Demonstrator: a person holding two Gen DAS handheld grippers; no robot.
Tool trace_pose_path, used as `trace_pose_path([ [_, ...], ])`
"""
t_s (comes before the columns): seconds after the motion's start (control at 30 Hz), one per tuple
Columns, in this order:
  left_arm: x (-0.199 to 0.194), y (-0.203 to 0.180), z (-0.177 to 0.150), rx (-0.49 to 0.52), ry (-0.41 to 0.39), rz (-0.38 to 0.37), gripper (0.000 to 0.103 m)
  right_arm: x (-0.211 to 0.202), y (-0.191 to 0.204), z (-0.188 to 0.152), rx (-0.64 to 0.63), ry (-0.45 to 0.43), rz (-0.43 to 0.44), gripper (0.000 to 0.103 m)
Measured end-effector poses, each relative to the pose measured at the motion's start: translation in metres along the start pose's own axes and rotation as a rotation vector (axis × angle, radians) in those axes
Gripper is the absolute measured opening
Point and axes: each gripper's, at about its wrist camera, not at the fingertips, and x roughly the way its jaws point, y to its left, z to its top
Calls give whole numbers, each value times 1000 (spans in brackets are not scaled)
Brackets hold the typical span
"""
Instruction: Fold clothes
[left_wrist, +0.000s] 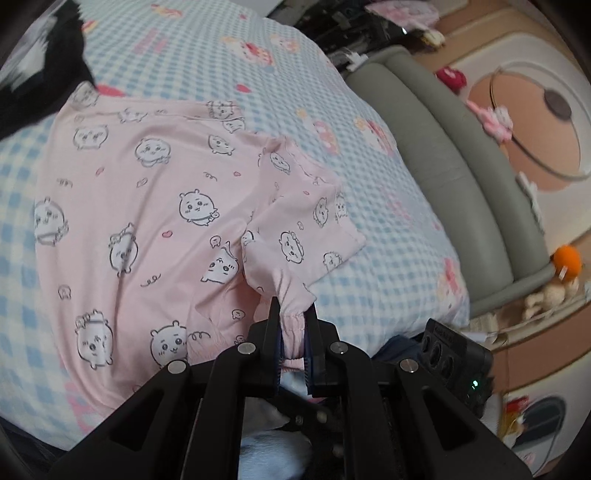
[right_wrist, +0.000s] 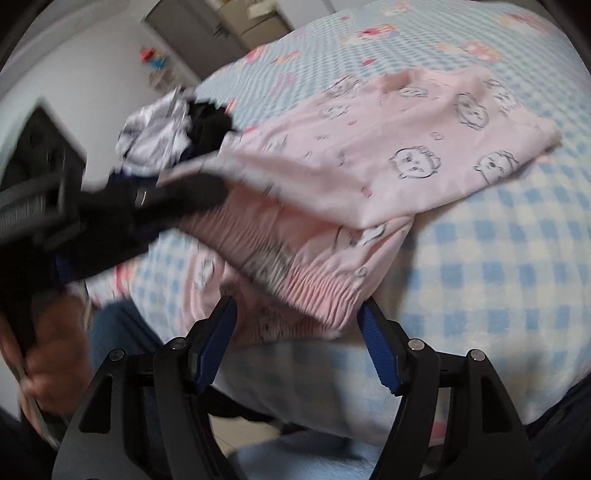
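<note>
Blue-and-white checked bedding (left_wrist: 207, 51) with cartoon prints covers the bed, and a grey padded bed frame (left_wrist: 447, 162) runs along its far side above a patterned floor. On the bedding lies the pink garment (left_wrist: 147, 206), printed with small round cartoon faces; it looks like pyjama bottoms, with a gathered elastic band (right_wrist: 325, 291) at the near edge in the right wrist view. A heap of black and white clothes (right_wrist: 177, 125) sits further back on the bed.

The left gripper (left_wrist: 293, 314) is pressed together on a gathered hem of the pink garment, the fabric bunched between its fingers and lifted a little off the bed. The right gripper (right_wrist: 295, 314) stands spread wide, its blue-padded fingers either side of the elastic band without closing on it (the cloth lies just past the tips).

My worry is the thin pinch on the left: only a small tuck of hem is caught, so a quick pull could slip it free and drop the layer crooked. With the right side unheld, dragging from one corner alone would likely skew the garment or rumple the soft bedding beneath. The motion blur in the right view suggests speed, which would make both more likely.
</note>
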Motion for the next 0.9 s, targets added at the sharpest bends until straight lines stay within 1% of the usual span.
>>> trace_pose_path([
  [0.07,-2,0,-1,-24,-22,-24,9,5,-2,1,25,-25,-25,70],
  [0.13,-1,-4,-3,-27,-29,-34,9,20,1,1,21,-10,-84,69],
  [0.17,-1,-5,-3,-26,-35,-33,9,27,3,-1,2,8,-113,67],
  [0.23,-1,-9,-4,-18,-49,-20,9,32,8,-5,-36,23,-176,59],
  [0.3,-5,-9,-3,-18,-66,-16,9,22,6,-7,-44,7,-217,58],
  [0.37,-6,-6,-3,-38,-69,-25,9,5,0,-6,-44,-26,-287,58],
  [0.43,-5,-5,-5,-45,-59,-31,9,-10,-6,-5,-43,-54,-334,63],
  [0.5,-2,-6,-11,-27,-45,-24,9,-21,-12,-3,-43,-76,-365,63],
  [0.57,1,-4,-19,1,-37,21,9,-24,-13,-5,-59,-72,-386,64],
  [0.63,11,10,-28,-11,-7,69,9,-18,-18,-9,-60,-34,-388,67],
  [0.73,34,41,-42,-66,84,150,9,-8,-29,-17,-54,44,-389,67],
  [0.77,39,49,-46,-76,108,167,9,-7,-31,-18,-50,60,-377,66],
  [0.8,36,51,-46,-79,107,159,9,-14,-30,-17,-38,49,-328,67],
  [0.9,15,42,-35,-69,52,103,9,-33,-26,-12,-3,15,-183,67],
])
